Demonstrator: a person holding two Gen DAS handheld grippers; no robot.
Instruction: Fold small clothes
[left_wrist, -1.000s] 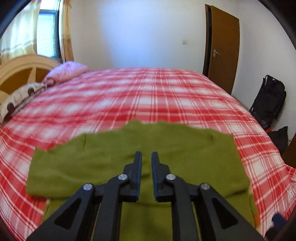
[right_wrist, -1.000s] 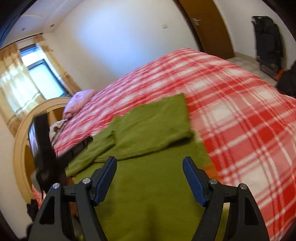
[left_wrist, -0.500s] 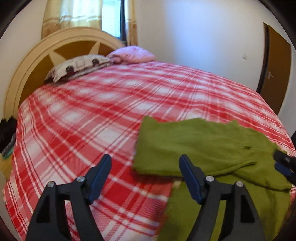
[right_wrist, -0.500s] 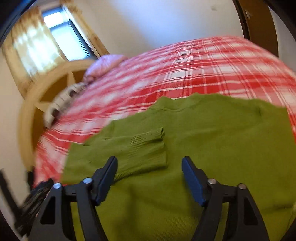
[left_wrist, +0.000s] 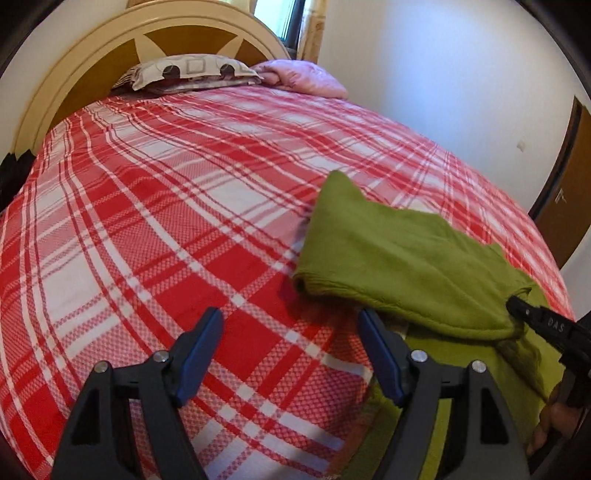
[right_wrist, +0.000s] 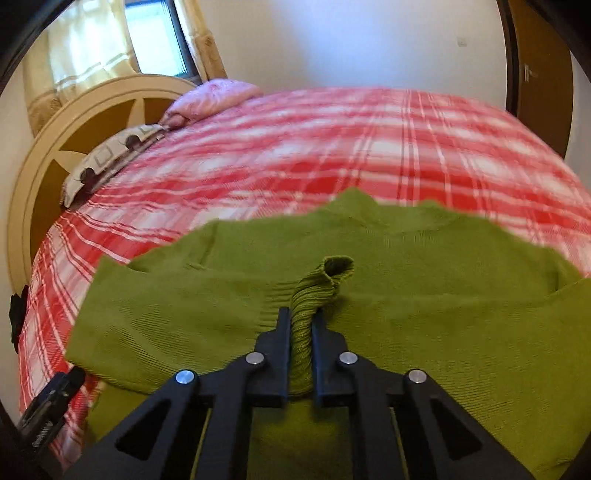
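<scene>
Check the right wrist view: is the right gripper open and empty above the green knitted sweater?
No: the right gripper is shut on the ribbed sleeve cuff of the green knitted sweater.

- The left wrist view sits low over the bed (left_wrist: 155, 206) and looks along the left gripper (left_wrist: 291, 354) toward the headboard (left_wrist: 88, 59), with the green sweater (left_wrist: 399, 258) at its right.
- The right wrist view is very near the green sweater (right_wrist: 424, 314), looking across it toward the far wall (right_wrist: 351, 40) and the window (right_wrist: 155, 33).
- Both views share the bed, the headboard, the two pillows (left_wrist: 192, 72) and the folded sleeve.
- Each view catches the other gripper at its edge: the right gripper (left_wrist: 546, 325) there, the left gripper (right_wrist: 48, 402) here.
</scene>
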